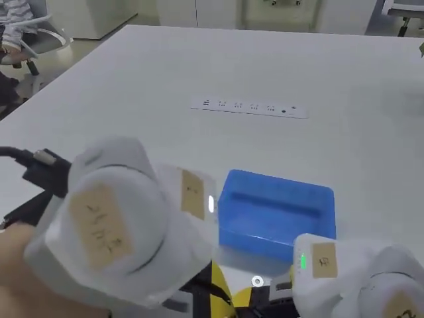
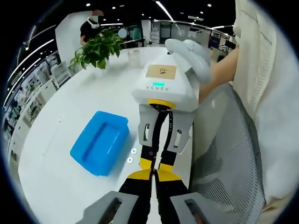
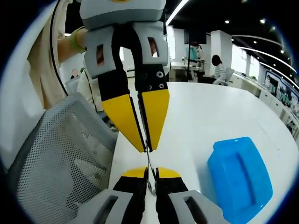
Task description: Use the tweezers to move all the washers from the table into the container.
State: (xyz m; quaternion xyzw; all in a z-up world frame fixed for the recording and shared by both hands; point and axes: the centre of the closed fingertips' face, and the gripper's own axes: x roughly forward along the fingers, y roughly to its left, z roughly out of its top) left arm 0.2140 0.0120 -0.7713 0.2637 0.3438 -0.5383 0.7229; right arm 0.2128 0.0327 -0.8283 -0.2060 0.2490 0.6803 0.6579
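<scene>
Washers [image 2: 134, 151] beside container [image 2: 100, 147], near table [image 2: 93, 100] edge

Bright, even light from above, soft shadows; head view blurred up close, gripper views bent at edges.

Place: an open-plan office, by every sign.
Table [image 1: 318, 73]: big, white and shared, with a power strip [image 1: 250, 107] lying across its middle.
Seating: a mesh chair [image 2: 224, 154] pulled right up to the edge, and a swivel chair [image 1: 40, 40] off at the far corner.
Ceiling: dark, run through with strip lights [image 2: 163, 8] and dotted with spotlights [image 3: 261, 39].
Floor plan: wide open, white columns [image 3: 219, 39] standing in it, and rows of desks [image 2: 28, 88] running away down one side.
Greenery: a potted plant [image 2: 96, 49] at the table's far end.
People: one person [image 3: 218, 70] seated in the background.
</scene>
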